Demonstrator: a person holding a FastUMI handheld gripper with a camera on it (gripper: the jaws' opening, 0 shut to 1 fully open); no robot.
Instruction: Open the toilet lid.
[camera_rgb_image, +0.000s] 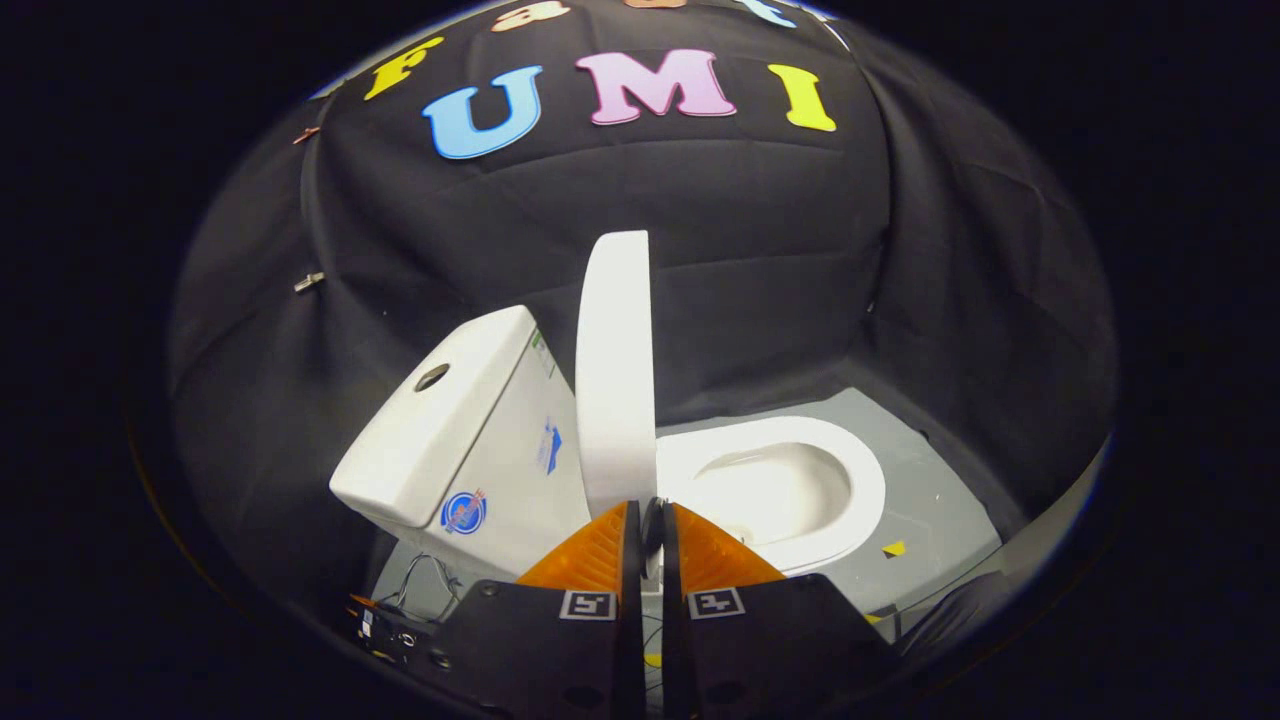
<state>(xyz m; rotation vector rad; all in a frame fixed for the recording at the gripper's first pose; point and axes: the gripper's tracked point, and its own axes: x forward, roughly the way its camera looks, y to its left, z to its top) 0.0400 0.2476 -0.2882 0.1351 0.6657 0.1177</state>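
White lid (614, 370) upright; gripper (651, 520) jaws nearly closed

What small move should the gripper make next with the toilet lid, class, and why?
Probably nudge the lid a little further back toward the tank, then let go. The lid already stands upright, edge-on, with the bowl uncovered, but a gap shows between it and the tank. The gripper is closed at the lid's lower edge; whether its fingers pinch the lid is unclear.
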